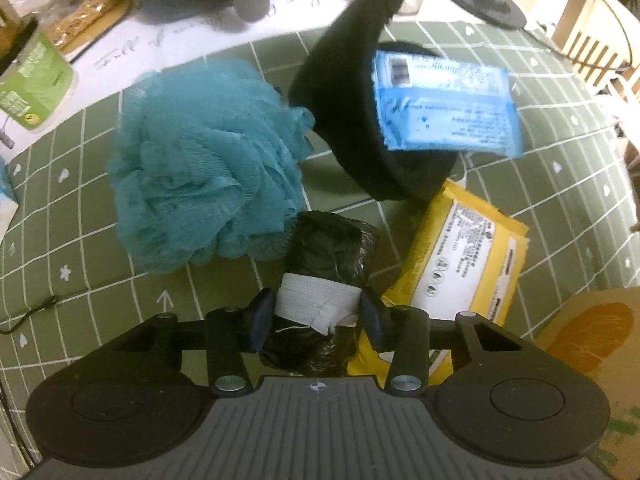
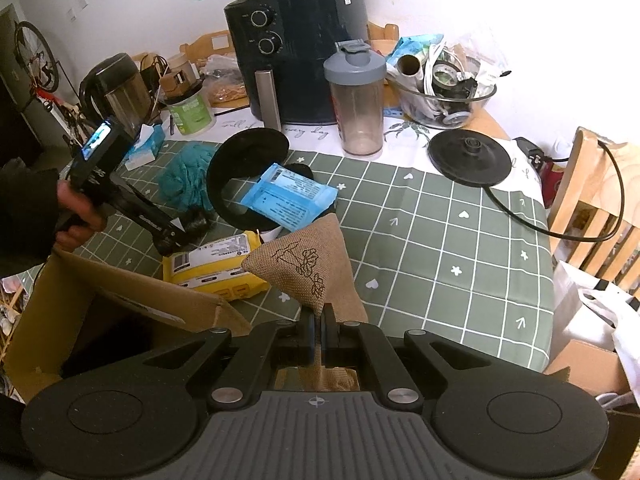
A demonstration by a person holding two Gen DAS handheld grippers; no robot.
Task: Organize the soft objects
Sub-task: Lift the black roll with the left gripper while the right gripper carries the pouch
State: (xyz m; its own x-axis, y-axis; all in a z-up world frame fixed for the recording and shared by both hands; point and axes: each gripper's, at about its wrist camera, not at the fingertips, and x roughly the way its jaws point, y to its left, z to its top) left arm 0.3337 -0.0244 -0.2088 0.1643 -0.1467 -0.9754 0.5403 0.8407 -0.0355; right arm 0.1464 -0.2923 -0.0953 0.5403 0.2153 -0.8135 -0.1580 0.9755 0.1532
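My left gripper [image 1: 318, 314] is shut on a black plastic-bag roll [image 1: 328, 256] with a white band, low over the green checked cloth [image 1: 80, 240]. Beyond it lie a teal mesh loofah [image 1: 200, 168], a black felt pouch [image 1: 352, 92] with a blue wipes pack [image 1: 444, 104] in it, and a yellow wipes pack [image 1: 456, 268]. My right gripper [image 2: 317, 330] is shut on a burlap pouch [image 2: 308, 268] with a flower drawing, held above the table's near edge. The right wrist view also shows the left gripper [image 2: 188, 226], yellow pack [image 2: 216, 264], blue pack [image 2: 290, 196] and loofah [image 2: 186, 176].
An open cardboard box [image 2: 120, 312] stands at the near left edge. At the back are an air fryer [image 2: 300, 48], a shaker bottle [image 2: 356, 100], a kettle base [image 2: 470, 158] with cord, a glass bowl of clutter [image 2: 444, 92], a green tub [image 2: 190, 110] and a kettle [image 2: 116, 88].
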